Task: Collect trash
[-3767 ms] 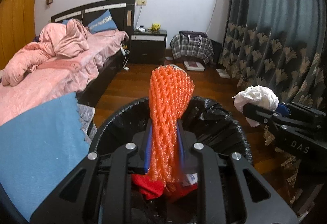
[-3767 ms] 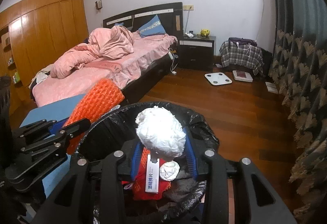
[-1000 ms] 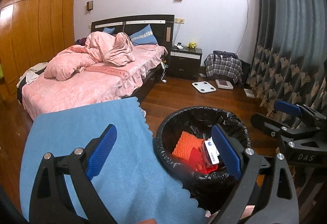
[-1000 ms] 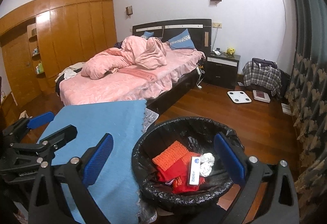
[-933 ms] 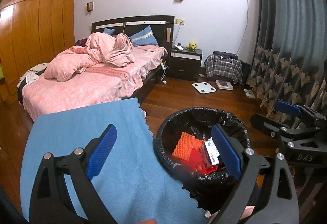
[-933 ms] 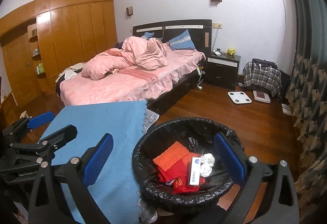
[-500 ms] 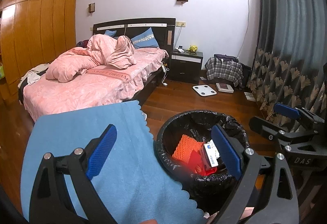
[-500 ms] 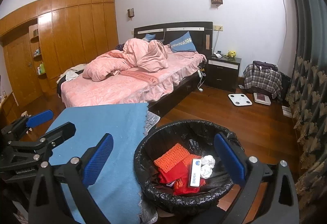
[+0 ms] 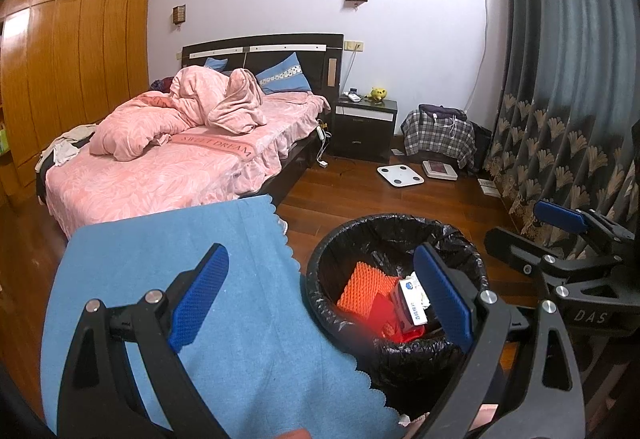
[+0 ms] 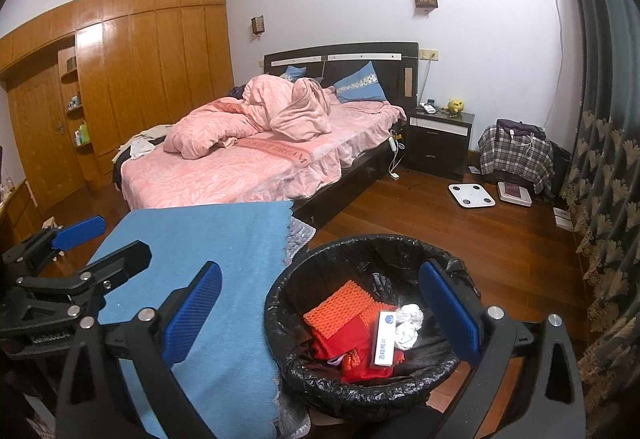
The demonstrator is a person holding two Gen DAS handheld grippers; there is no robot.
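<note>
**Trash looks basically collected, both grippers empty**

Going left to right: the blue cloth [image 10: 192,263] at 9 o'clock is bare, no scraps on it that I can see. The left gripper [image 9: 320,293] is spread wide, gripping nothing. At 5 o'clock the black-lined bin [image 10: 280,303] already has the orange foam net [image 10: 340,305], red wrapper [image 10: 344,343], white box [image 10: 385,337] and crumpled tissue [image 10: 409,323] inside. The right gripper [image 10: 322,313] is also spread and empty. My guess is it's pretty much done.
</note>
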